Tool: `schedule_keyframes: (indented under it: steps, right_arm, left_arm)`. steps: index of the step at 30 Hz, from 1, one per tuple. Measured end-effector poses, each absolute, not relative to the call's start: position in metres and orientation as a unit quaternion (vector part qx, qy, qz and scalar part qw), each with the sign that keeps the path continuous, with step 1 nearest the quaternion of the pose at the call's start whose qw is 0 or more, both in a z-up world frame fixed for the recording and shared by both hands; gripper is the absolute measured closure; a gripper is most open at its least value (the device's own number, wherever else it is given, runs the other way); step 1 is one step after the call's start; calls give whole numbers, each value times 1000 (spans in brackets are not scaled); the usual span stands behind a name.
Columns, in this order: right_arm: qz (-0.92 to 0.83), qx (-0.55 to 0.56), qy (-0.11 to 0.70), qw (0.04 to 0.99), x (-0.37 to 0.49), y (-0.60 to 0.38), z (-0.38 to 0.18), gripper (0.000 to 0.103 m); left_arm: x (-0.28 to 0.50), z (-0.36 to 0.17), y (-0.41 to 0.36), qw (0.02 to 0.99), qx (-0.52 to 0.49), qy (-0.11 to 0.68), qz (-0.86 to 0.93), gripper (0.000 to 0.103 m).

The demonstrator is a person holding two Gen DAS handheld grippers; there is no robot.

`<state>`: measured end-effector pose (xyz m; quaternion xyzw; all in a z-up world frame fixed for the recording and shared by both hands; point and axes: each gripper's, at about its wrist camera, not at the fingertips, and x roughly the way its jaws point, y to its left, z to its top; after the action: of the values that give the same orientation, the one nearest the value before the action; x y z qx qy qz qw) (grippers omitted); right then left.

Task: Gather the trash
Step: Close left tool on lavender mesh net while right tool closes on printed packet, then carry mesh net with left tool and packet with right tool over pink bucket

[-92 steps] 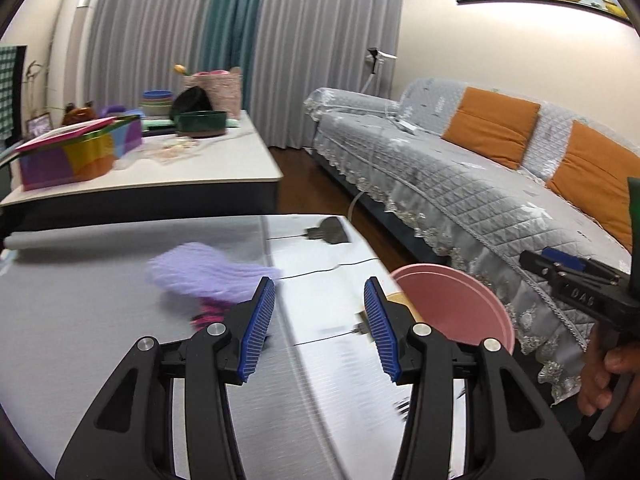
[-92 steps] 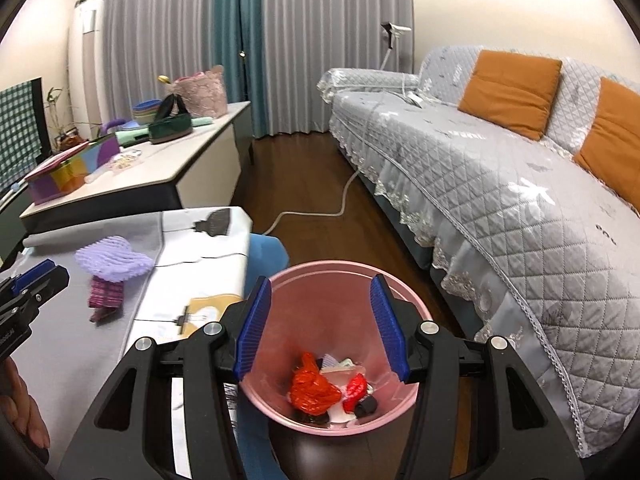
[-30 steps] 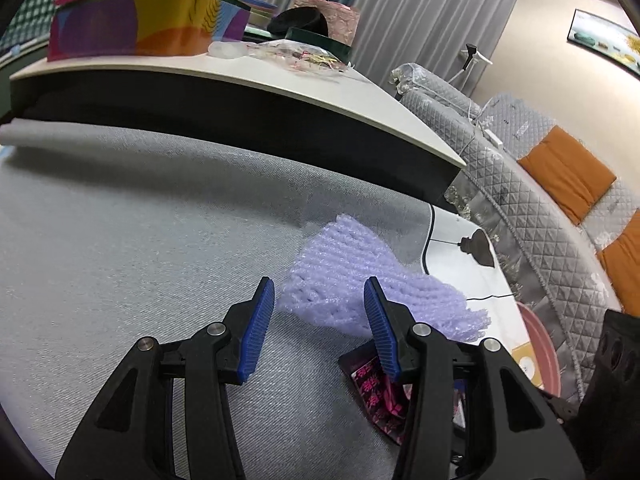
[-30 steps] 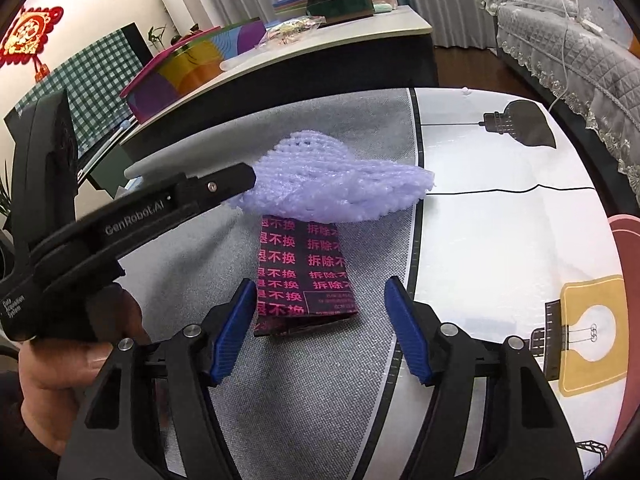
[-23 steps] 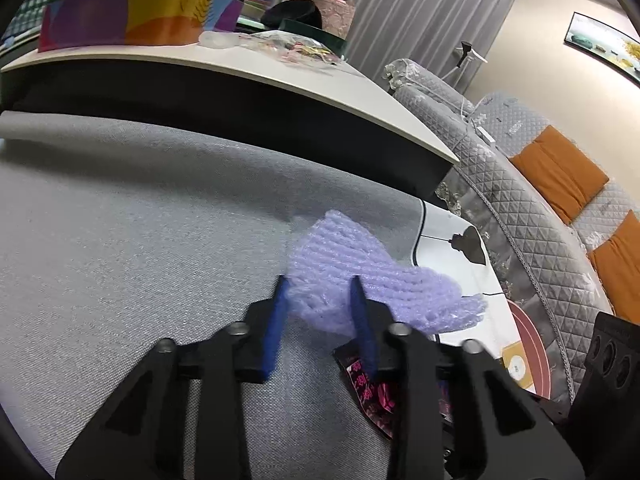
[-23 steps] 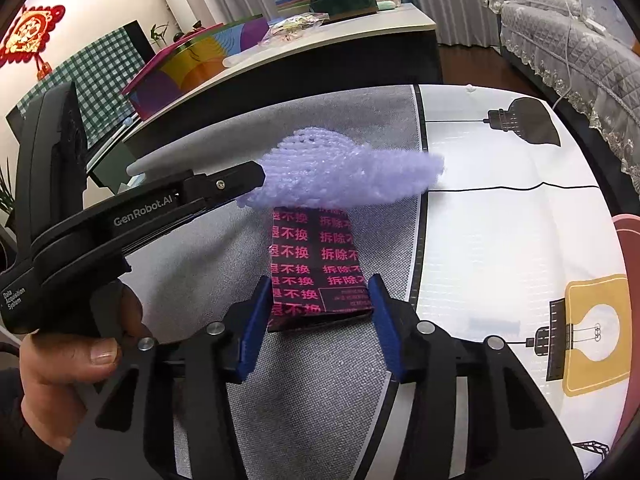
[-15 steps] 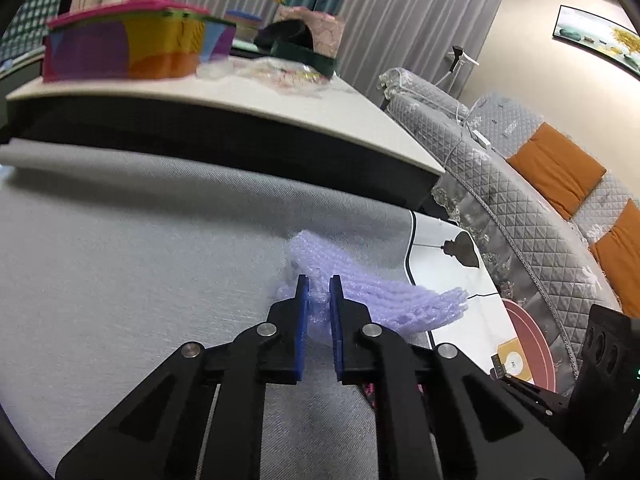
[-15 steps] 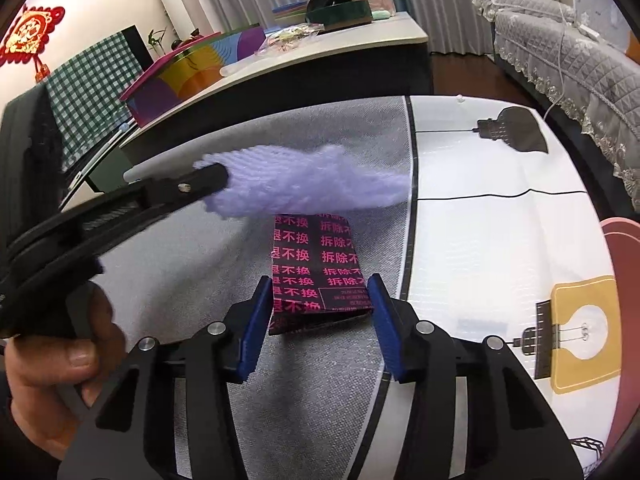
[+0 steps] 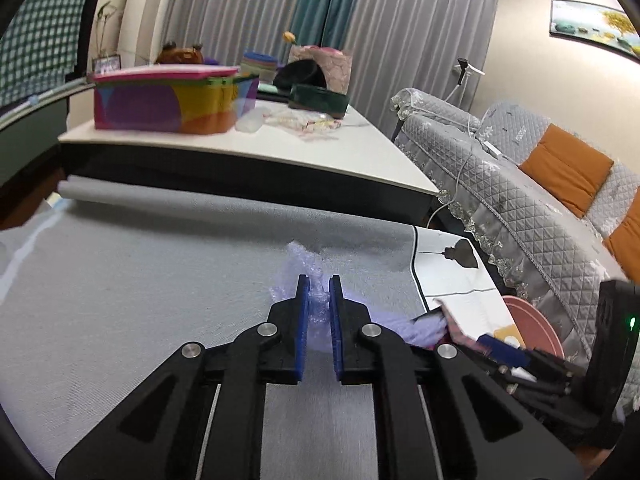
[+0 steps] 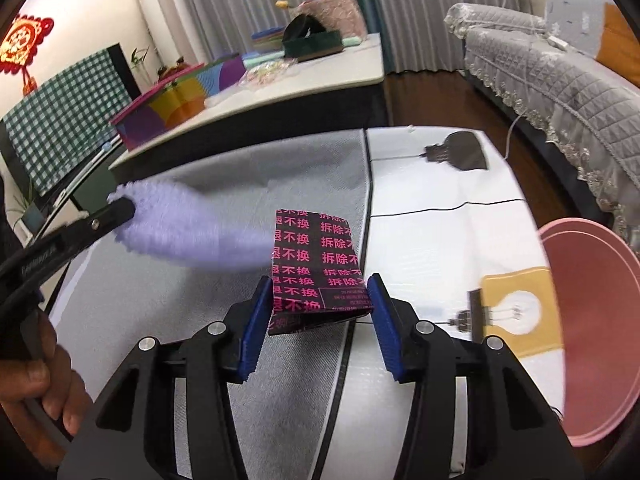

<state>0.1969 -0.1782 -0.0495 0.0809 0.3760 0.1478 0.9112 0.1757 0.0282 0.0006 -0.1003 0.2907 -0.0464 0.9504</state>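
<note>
left gripper (image 9: 319,292): we had it clamped tight on the purple foam net (image 10: 188,232), lifted off the grey mat (image 9: 140,300)
right gripper (image 10: 318,304): squeezing the black-and-pink packet (image 10: 316,264) edgewise, raised above the mat
pink bin (image 10: 592,320): off to the right, beside the table

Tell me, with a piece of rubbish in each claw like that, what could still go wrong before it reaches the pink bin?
The left gripper pinches only one end of the purple foam net; the long free end might snag or slip out. The right gripper holds the black-and-pink wrapper by its edges, so the flimsy sheet could buckle and drop. The pink bin sits beyond the table's edge, so a loose piece may fall outside it.
</note>
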Motion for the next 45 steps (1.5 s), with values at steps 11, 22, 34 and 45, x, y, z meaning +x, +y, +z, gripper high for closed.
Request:
schedule_keyframes:
  steps: [11, 22, 34, 45]
  right_arm:
    - [111, 77, 336, 932, 158, -200, -19, 54]
    - [89, 67, 301, 947, 114, -231, 4, 54]
    - [70, 92, 286, 951, 90, -272, 31, 54]
    - [38, 93, 280, 955, 84, -321, 53, 54]
  left_arm:
    - [129, 8, 16, 954, -73, 285, -58, 93]
    - [95, 12, -5, 957, -61, 275, -74, 93]
    - [73, 19, -35, 957, -43, 271, -96, 93]
    - [71, 23, -61, 955, -39, 269, -117, 93]
